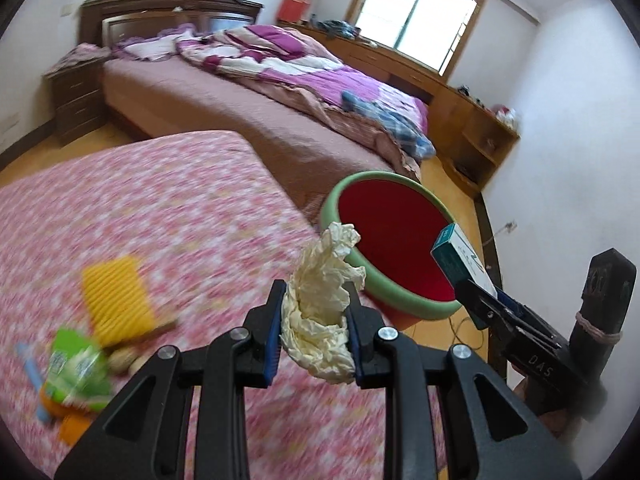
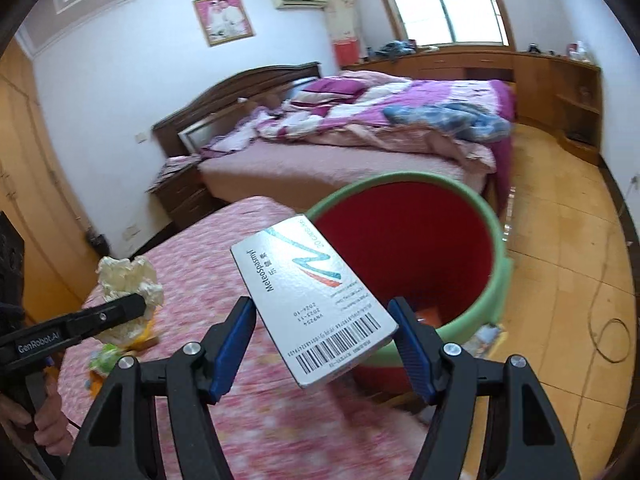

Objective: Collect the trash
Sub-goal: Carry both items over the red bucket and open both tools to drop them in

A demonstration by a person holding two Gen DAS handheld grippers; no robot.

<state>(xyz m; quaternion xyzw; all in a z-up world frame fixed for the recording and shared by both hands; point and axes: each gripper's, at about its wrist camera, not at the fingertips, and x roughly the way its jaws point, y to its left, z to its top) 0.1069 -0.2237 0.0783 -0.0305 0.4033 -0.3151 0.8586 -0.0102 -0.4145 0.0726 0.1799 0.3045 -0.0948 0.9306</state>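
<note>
- Left hand-held gripper [image 1: 314,322] pinches the crumpled tissue [image 1: 322,312], just short of the bin [image 1: 394,308].
- Right hand-held gripper [image 2: 324,344], spread wide, clamps the medicine box [image 2: 310,300] at the bin's rim.
- Best to carry both over the opening before letting go.

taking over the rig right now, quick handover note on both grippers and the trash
Left gripper: shut on crumpled tissue.
Right gripper: shut on medicine box, at the bin's rim.
Bin: green rim, red inside, beside the pink table; something orange already lies inside.
Left to do: drop both pieces in, then look at the green packet and the yellow item on the table.
</note>
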